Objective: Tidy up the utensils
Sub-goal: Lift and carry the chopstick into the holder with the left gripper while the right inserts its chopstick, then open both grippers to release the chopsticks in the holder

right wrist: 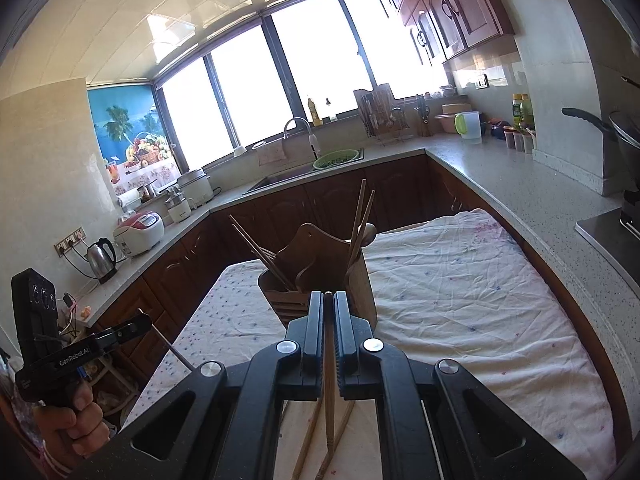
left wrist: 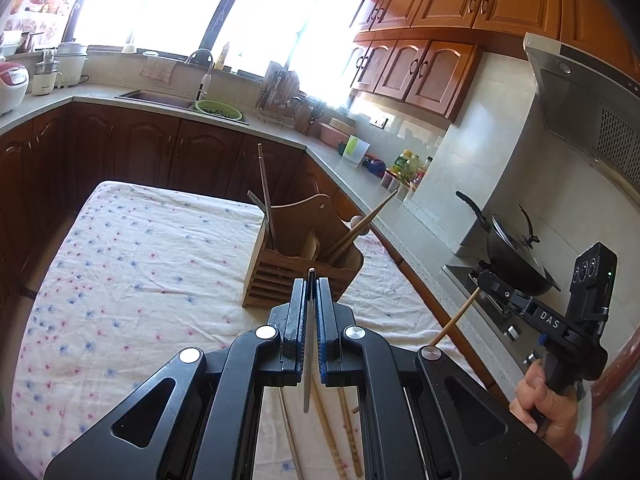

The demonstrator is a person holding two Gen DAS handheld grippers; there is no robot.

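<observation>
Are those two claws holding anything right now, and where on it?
Yes. The left claw pinches a dark metal chopstick near its upper end; the right claw pinches a wooden chopstick near its tip.

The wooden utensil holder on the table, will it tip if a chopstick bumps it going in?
Probably not easily: the wooden utensil holder looks boxy and broad-based. It sits on wrinkled cloth, so it may slide little. The long chopsticks leaning out could lever it slightly.
</observation>
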